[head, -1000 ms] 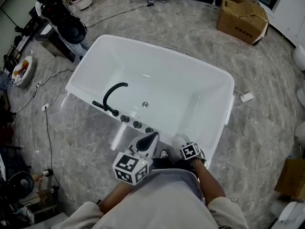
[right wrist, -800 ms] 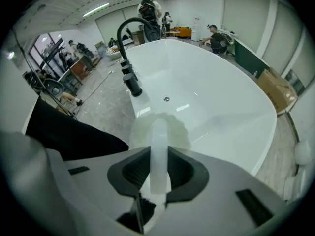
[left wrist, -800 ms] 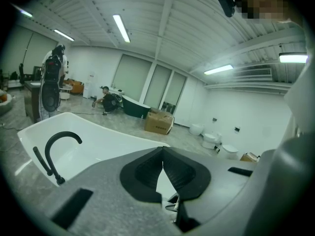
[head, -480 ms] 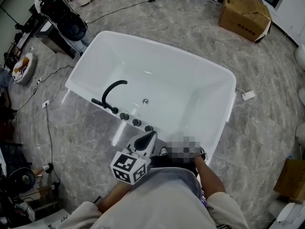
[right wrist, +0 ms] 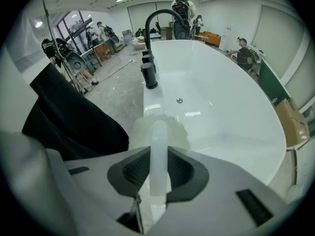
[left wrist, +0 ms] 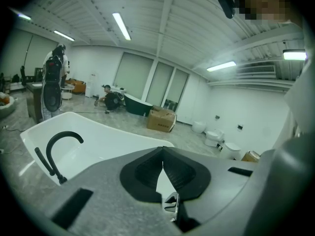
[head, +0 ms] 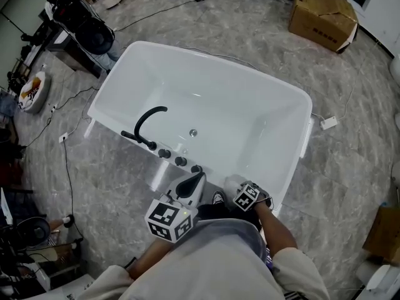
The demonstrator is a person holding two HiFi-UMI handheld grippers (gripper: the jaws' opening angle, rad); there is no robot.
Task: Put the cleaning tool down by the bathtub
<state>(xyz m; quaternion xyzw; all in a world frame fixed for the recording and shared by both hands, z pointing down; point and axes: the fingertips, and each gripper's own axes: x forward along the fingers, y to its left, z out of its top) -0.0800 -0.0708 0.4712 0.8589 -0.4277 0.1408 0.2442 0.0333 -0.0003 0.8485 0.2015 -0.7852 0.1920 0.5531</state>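
Observation:
A white bathtub (head: 206, 56) with a black curved faucet (head: 147, 120) fills the middle of the head view. My right gripper (head: 240, 190) hangs over the tub's near rim, shut on the cleaning tool (head: 232, 184). In the right gripper view the tool's translucent white handle (right wrist: 158, 154) runs between the pads of that gripper (right wrist: 158, 170), and its fluffy white head (right wrist: 158, 126) hovers above the rim (right wrist: 147, 100). My left gripper (head: 193, 184) is beside it, just left, over the tub's edge. Its jaws (left wrist: 163, 155) are shut with nothing held.
A cardboard box (head: 322, 14) sits on the marble floor beyond the tub. A white adapter on a cable (head: 327, 122) lies at the tub's right. Black equipment (head: 84, 24) and cables stand at the upper left. My shoe (head: 217, 199) is at the tub's base.

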